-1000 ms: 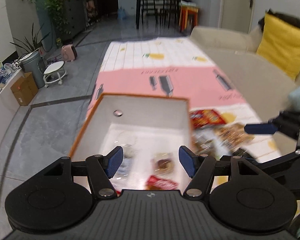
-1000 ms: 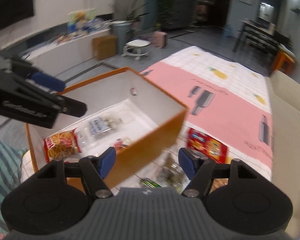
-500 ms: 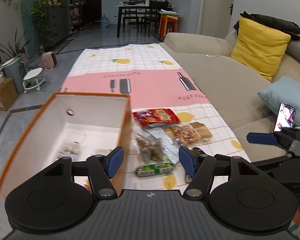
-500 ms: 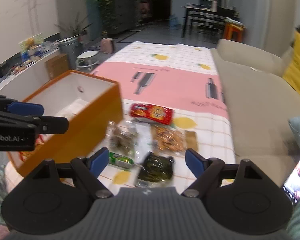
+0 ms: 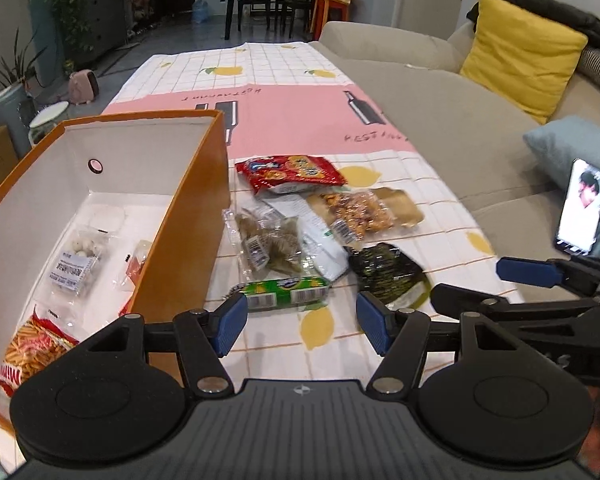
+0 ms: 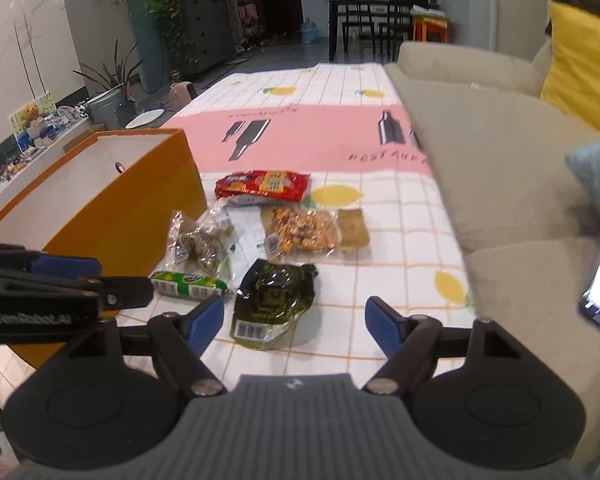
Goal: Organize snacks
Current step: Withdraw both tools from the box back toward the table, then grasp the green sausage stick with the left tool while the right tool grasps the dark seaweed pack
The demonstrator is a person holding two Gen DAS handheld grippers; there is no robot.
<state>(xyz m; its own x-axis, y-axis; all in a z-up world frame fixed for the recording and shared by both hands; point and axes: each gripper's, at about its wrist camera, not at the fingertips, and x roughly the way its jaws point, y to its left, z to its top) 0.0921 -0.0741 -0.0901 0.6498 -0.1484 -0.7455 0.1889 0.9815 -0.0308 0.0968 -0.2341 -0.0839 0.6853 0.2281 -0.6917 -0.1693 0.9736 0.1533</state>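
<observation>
Swinging off the orange box (image 5: 188,216) now at its left, the wide-open, empty left gripper (image 5: 302,326) faces the green packet (image 5: 286,292) just ahead, while the right gripper (image 6: 294,320), equally open and empty, fronts the dark pouch (image 6: 272,296), so another pick seems next.

My box (image 5: 188,216) is orange outside, white within. The cloth (image 5: 300,120) on my worktop is white-checked with yellow lemons and a pink band. I see a red packet (image 5: 292,172), a green roll (image 5: 284,292), a dark green pouch (image 6: 272,296), and blue pads (image 5: 230,322) on my black tool.

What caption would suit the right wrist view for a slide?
Open right claw poised over a dark green snack pouch, with more snacks beside an orange box on the tablecloth.
</observation>
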